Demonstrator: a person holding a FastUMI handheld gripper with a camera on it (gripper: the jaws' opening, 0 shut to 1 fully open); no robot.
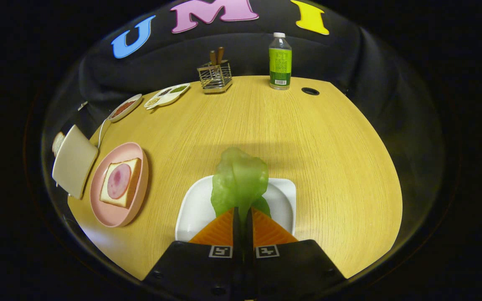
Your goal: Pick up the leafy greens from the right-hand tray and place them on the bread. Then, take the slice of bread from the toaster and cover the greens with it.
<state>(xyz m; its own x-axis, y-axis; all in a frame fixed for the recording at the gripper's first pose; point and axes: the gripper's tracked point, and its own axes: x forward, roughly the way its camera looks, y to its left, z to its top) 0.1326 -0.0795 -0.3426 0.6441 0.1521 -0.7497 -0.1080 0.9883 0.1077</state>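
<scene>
My gripper (241, 213) is shut on the leafy greens (239, 179), both orange fingers (220, 230) pressing the leaf's near end. The pale green leaf sticks out ahead of the fingers, lifted above the white square tray (197, 209) beneath it. To the left lies a pink plate (111, 213) holding a slice of bread (130, 188) topped with a round of pink ham (119, 180). Further left stands a beige toaster (73, 161) with a second bread slice (58, 143) poking out of its far side.
At the back of the wooden table (308, 146) are a wire utensil holder (215, 76), a green-labelled bottle (280, 60), a cable hole (310, 90), a divided condiment dish (167, 95) and a small saucer (124, 108).
</scene>
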